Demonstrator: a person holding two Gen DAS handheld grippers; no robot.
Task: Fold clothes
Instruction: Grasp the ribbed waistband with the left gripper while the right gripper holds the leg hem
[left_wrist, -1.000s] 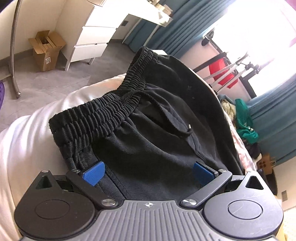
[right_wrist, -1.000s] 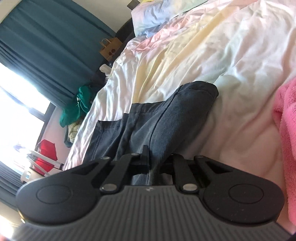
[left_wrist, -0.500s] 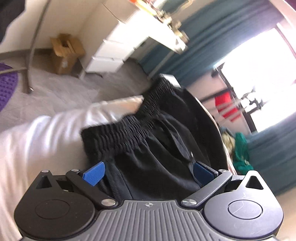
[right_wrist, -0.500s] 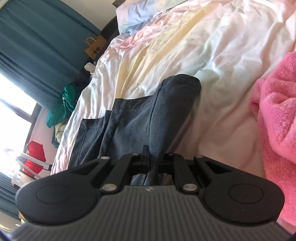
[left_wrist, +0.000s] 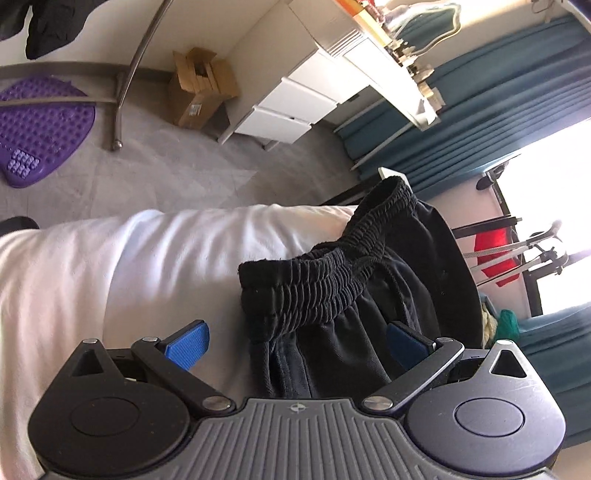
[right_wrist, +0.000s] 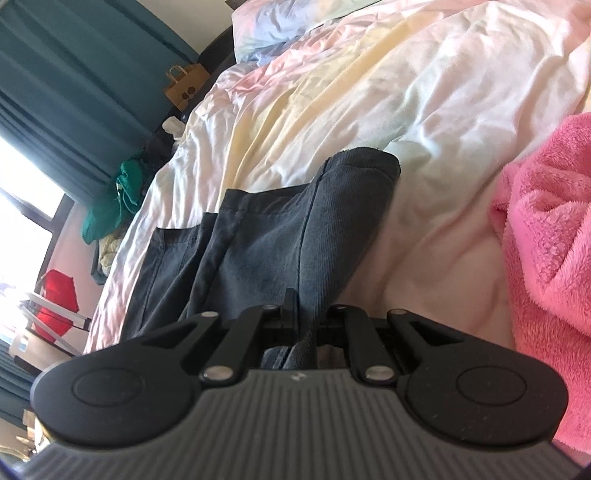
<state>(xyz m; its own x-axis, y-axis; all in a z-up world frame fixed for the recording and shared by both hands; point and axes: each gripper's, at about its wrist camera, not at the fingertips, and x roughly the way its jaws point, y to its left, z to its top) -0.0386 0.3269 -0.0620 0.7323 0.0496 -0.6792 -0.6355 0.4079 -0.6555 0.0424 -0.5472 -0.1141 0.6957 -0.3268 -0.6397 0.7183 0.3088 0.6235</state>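
Black trousers (left_wrist: 354, 295) with a gathered elastic waistband lie on the white bedding (left_wrist: 110, 277). My left gripper (left_wrist: 295, 345) is open, its blue pads either side of the waistband's near corner; the left pad (left_wrist: 188, 345) is over bare sheet, the right pad (left_wrist: 404, 345) over black cloth. In the right wrist view the same trousers (right_wrist: 280, 236) look dark grey and stretch away across the bed. My right gripper (right_wrist: 310, 314) is shut on a fold of their fabric, pinched between the black fingers.
A pink fleece blanket (right_wrist: 546, 236) lies at the right of the bed. Beyond the bed edge are grey floor, a cardboard box (left_wrist: 199, 88), white drawers (left_wrist: 295, 107), a purple mat (left_wrist: 37, 129), teal curtains (left_wrist: 480, 107) and a green clothes heap (right_wrist: 118, 199).
My left gripper has shifted left and turned, so the waistband corner now sits between the pads with bare sheet under the left one. The right gripper moved slightly right, bringing the pink blanket into view.
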